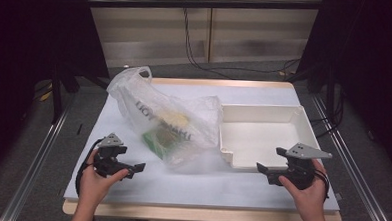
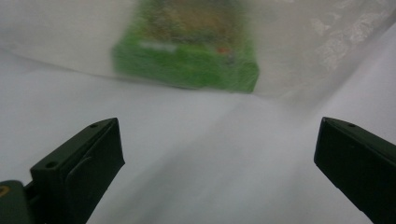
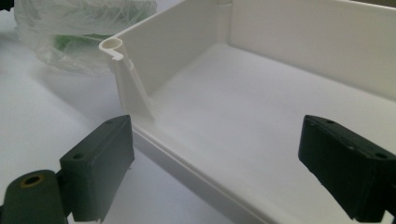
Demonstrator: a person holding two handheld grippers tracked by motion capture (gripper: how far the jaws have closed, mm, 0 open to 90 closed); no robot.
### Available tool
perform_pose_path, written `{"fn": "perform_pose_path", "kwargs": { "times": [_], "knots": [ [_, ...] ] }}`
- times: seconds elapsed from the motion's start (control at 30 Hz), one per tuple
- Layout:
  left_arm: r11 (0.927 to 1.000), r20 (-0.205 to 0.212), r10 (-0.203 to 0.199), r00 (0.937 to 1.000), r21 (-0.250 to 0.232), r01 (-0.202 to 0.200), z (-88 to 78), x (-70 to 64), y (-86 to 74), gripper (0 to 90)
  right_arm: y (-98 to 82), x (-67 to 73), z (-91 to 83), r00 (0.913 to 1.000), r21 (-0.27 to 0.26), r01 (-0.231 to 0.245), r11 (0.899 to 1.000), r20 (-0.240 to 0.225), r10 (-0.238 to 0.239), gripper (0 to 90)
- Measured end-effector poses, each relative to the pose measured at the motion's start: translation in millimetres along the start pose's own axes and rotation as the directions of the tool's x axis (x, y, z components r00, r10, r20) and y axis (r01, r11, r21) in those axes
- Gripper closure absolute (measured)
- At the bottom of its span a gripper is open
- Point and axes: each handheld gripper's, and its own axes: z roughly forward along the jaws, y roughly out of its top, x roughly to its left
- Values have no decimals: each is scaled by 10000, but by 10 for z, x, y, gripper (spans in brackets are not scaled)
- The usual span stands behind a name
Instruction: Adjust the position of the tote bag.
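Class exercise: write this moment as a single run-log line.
left gripper: open, empty, facing plastic bag | right gripper: open, empty, at white tray | green box: inside bag | tray: empty

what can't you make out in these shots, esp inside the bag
- Green box in the left gripper view: its print is blurred, seen through the bag's film.
- Plastic bag in the high view: lettering is creased and too small to read; a pale item beside the box is veiled.
- White tray in the right gripper view: far end cut off by the frame.
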Motion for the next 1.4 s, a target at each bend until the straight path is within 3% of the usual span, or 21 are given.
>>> {"fn": "perform_pose_path", "kwargs": {
  "times": [0.03, 0.23, 0.43, 0.5, 0.6, 0.67, 0.73, 0.8, 0.83, 0.9, 0.93, 1.0, 1.2, 1.4],
  "knots": [
    [10000, -14, 4, 10000, 40, -4, 24, -39, 15, 11, 4, -2, 6, 10000, 22, 51, 10000, -26, -51, 102],
    [9959, 17, 908, 9959, 16, -908, 189, -333, 112, 102, 49, 23, 91, 9996, 20, 82, 10000, -259, -81, 102],
    [9957, -220, 917, 9955, -79, -919, 347, -496, 188, 121, 89, 52, 146, 9990, -43, 205, 9998, -407, -207, 102],
    [9928, -302, 1199, 9923, 116, -1196, 427, -572, 213, 126, 99, 56, 166, 9989, -47, 263, 9996, -385, -264, 102],
    [9922, -674, 1245, 9899, 83, -1242, 534, -655, 256, 171, 96, 60, 196, 9989, 7, 239, 9997, -404, -239, 102],
    [9925, -580, 1215, 9909, -47, -1220, 563, -666, 262, 215, 93, 56, 198, 9986, 18, 288, 9996, -446, -287, 102],
    [9908, -825, 1347, 9874, -13, -1353, 602, -688, 279, 267, 92, 60, 194, 9986, 15, 254, 9997, -457, -253, 102],
    [9908, -887, 1349, 9869, -14, -1356, 622, -687, 286, 409, 94, 61, 187, 9985, -33, 285, 9996, -473, -286, 102],
    [9913, -1018, 1313, 9861, 11, -1319, 620, -682, 286, 409, 93, 62, 183, 9986, -36, 263, 9996, -468, -265, 102],
    [9933, -1021, 1140, 9882, -85, -1155, 604, -649, 282, 589, 89, 70, 191, 9984, -51, 249, 9997, -503, -251, 102],
    [9939, -913, 1085, 9899, -75, -1097, 588, -624, 280, 589, 89, 70, 191, 9984, -51, 249, 9997, -503, -251, 102],
    [9947, -929, 1006, 9906, -129, -1022, 565, -607, 271, 716, 94, 85, 202, 9979, -10, 321, 9995, -557, -321, 102],
    [9982, -805, 582, 9951, -123, -594, 441, -525, 241, 856, 101, 119, 222, 9973, 65, 416, 9991, -610, -412, 102],
    [9998, -660, 60, 9978, -187, -73, 283, -410, 173, 896, 103, 125, 242, 9968, 83, 457, 9989, -659, -450, 102]
  ]
}}
